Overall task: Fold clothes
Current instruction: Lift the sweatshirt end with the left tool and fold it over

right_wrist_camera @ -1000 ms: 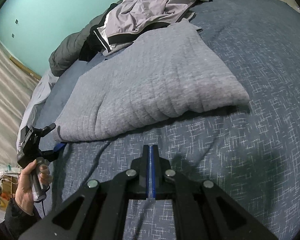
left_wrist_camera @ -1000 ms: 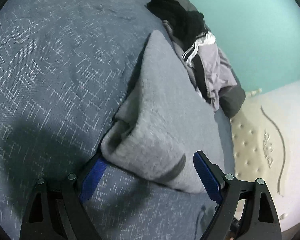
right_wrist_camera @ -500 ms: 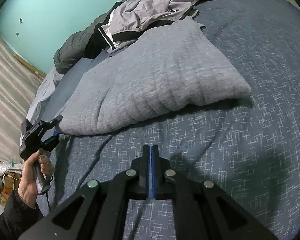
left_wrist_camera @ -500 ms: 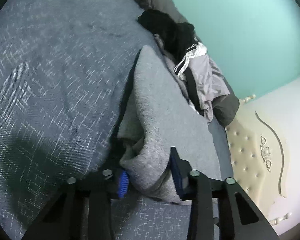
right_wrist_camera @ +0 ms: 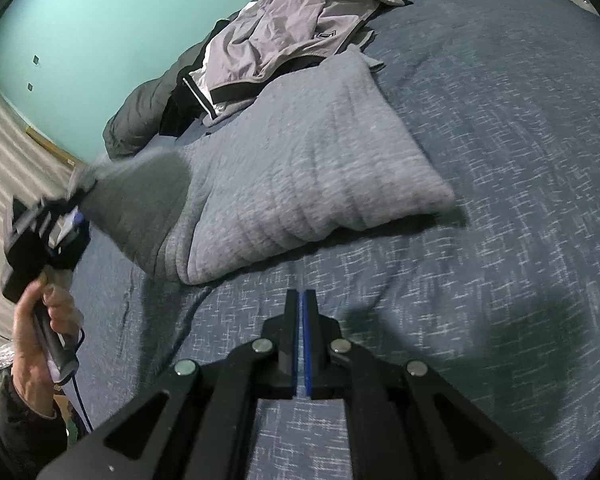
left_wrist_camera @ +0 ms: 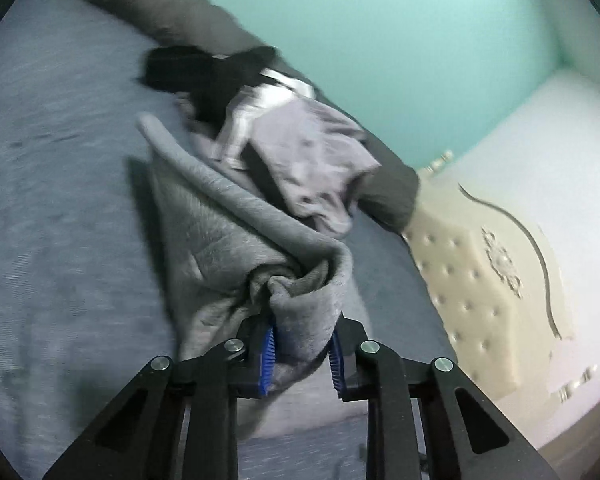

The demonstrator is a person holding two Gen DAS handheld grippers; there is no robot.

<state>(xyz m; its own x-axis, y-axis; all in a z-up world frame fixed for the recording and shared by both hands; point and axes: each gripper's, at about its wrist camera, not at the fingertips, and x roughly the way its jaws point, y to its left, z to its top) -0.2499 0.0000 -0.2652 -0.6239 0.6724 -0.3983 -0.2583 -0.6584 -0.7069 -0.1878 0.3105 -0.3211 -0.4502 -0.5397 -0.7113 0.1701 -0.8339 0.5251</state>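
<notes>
1. Here, the grey sweater (right_wrist_camera: 312, 152) lies on my dark blue bedspread (right_wrist_camera: 500, 220), one corner lifted off the bed.
2. My left gripper (left_wrist_camera: 302, 352) has that bunched corner between its blue pads, jaws closing on the cloth; the right wrist view shows the left hand (right_wrist_camera: 46, 320) holding it at the bed's edge.
3. My right gripper (right_wrist_camera: 301, 340) hovers over bare bedspread near the sweater's nearest edge, pads pressed together with nothing in them.
4. Just beyond the sweater a crumpled lilac jacket (right_wrist_camera: 284, 28) overlaps its far edge, with a black garment (left_wrist_camera: 196, 72) beside it.
5. A dark grey duvet (left_wrist_camera: 172, 4) lies along the teal wall (left_wrist_camera: 380, 40); a tufted cream headboard (left_wrist_camera: 472, 280) closes the bed's end.
</notes>
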